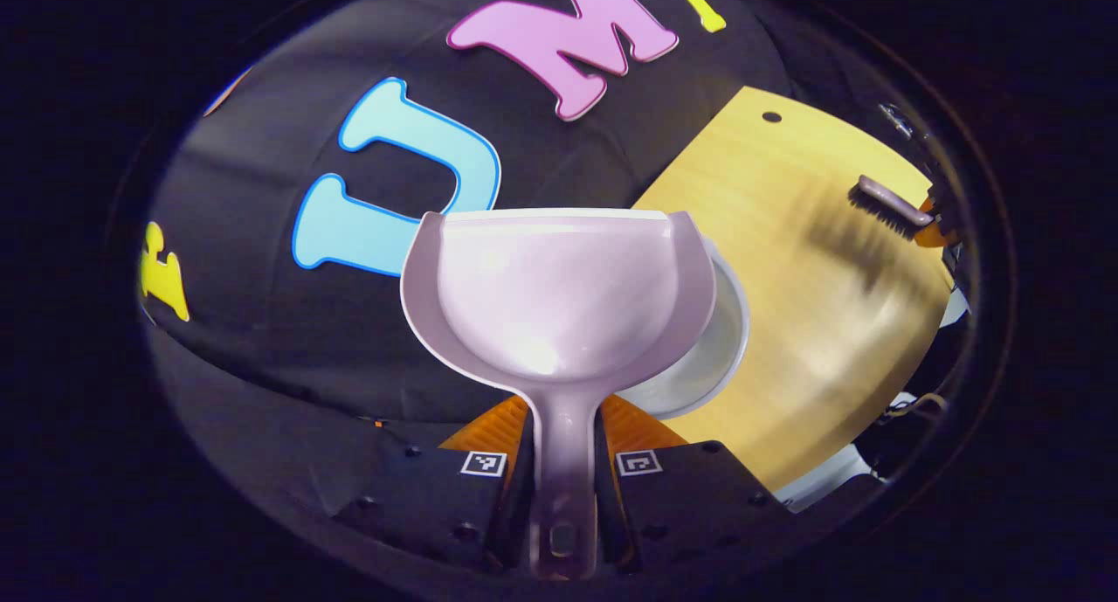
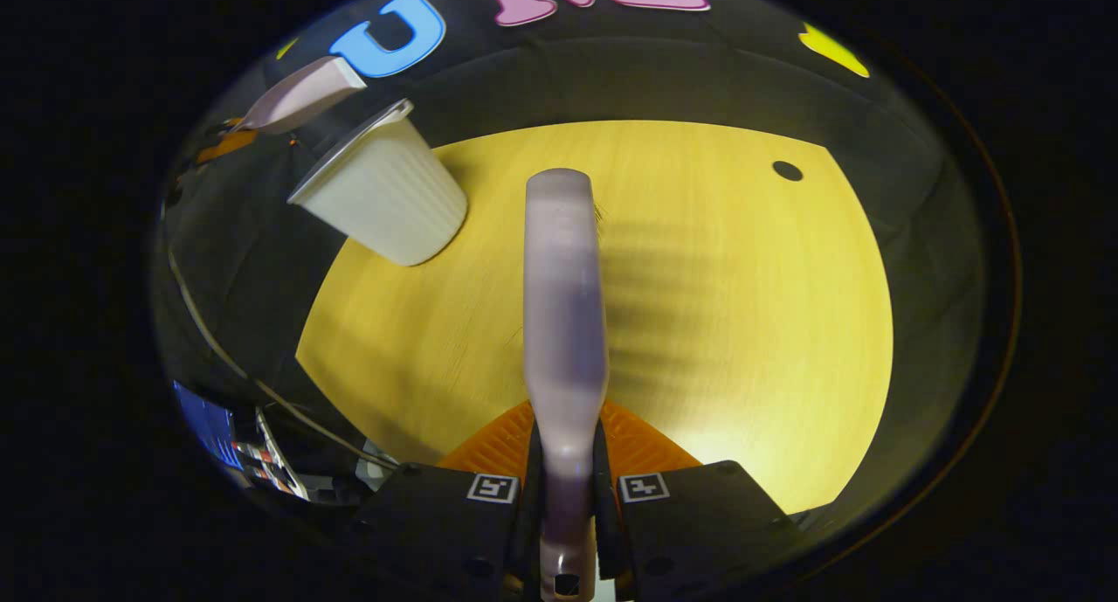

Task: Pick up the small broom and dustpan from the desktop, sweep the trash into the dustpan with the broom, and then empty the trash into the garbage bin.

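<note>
Here, the left gripper [image 1: 563,462] had both fingers clamped on the narrow handle of the pale lilac plastic dustpan [image 1: 559,296]; the handle ran straight out between the fingers and the pan's wide scoop opened ahead of them, its mouth facing away and its inside apparently bare; just beyond and to the right of the scoop, partly behind it, the round rim of the white ribbed plastic garbage bin [image 1: 707,357] showed, so the pan's lip hung over or right beside the bin's opening, though which of the two could not be told; farther right lay the yellow wooden desktop [image 1: 786,261].

In the right gripper view, the right gripper [image 2: 566,488] was closed on the handle of the small lilac broom [image 2: 563,322]; its long axis pointed directly forward from the fingers, above the desktop [image 2: 742,322], bristles turned down and blurred; the bin [image 2: 384,196] stood well forward and to the left of those fingers, with the dustpan [image 2: 301,95] tilted above its rim.

The relation that mattered was pan to bin; the left hand was plainly the nearer one; no trash was visible on the desktop, so, as a judgement, the emptying was at hand or just finishing, and it turned on tipping the scoop's mouth down toward the bin ahead of the left fingers.
</note>
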A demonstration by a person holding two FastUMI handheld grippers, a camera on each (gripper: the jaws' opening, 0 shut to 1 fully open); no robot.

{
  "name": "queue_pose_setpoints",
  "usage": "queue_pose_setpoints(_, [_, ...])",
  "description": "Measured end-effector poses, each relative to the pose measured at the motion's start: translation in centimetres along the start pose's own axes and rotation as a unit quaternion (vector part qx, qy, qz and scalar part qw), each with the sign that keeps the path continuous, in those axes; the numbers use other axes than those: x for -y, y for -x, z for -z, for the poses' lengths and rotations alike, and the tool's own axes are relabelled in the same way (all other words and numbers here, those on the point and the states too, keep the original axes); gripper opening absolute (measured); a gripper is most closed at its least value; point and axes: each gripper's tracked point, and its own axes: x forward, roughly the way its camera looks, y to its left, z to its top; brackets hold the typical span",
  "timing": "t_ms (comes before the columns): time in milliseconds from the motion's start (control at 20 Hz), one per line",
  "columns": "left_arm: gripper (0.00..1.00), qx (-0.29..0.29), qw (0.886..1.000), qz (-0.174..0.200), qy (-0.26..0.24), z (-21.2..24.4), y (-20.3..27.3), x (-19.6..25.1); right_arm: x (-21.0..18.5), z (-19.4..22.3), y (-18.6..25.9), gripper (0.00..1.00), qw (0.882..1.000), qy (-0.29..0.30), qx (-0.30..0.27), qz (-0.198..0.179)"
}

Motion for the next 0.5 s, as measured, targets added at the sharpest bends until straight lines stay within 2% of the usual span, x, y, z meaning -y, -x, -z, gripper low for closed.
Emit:
queue_pose_setpoints(150, [0.29,0.087,0.992,0.048,0.076,-2.2,2.1,1.3,0.8,-0.4,-0.2,0.28,0.999,-0.008,0.012,0.029])
queue_pose_setpoints(300, [0.28,0.153,0.968,0.135,0.146,-4.0,2.2,3.6,1.3,-0.7,-0.1,0.28,0.999,-0.018,0.022,0.047])
queue_pose_setpoints(400, [0.29,0.166,0.952,0.184,0.181,-4.2,1.1,5.5,1.6,-0.7,-0.2,0.28,0.998,-0.026,0.024,0.059])
queue_pose_setpoints(500, [0.29,0.159,0.941,0.208,0.215,-2.9,0.2,6.4,1.6,-0.6,-0.4,0.28,0.997,-0.041,0.023,0.061])
